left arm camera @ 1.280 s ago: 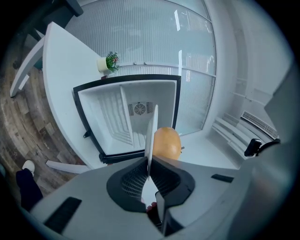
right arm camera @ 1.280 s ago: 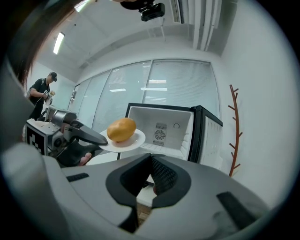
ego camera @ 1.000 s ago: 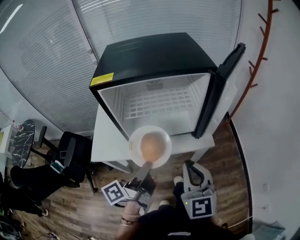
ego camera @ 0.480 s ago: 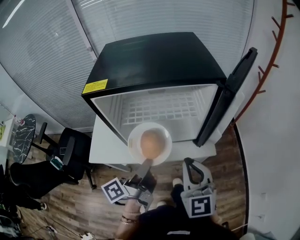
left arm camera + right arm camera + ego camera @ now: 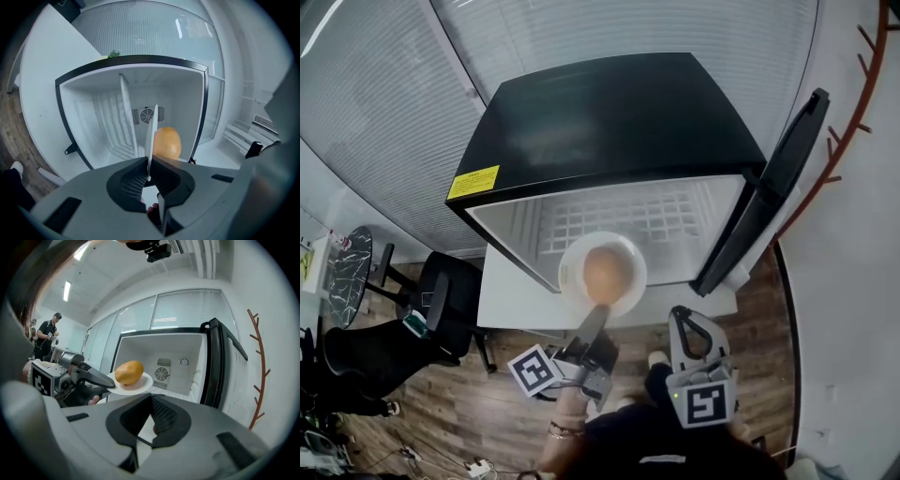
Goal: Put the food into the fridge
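Forward travel is noted since the earlier frame: the yellow-orange fruit (image 5: 604, 271) on its white plate (image 5: 568, 275) now sits closer to the mouth of the fridge (image 5: 609, 112). The fruit lies at the plate's centre, held level before the open compartment. The left hand-held gripper (image 5: 597, 315) is clamped on the plate's near rim. The right hand-held gripper (image 5: 151, 396) trails to the right, jaws together on nothing. The door (image 5: 769, 187) stands wide open at the right. A wire shelf (image 5: 619, 218) is visible inside. The fridge rests on a white worktop (image 5: 511, 295).
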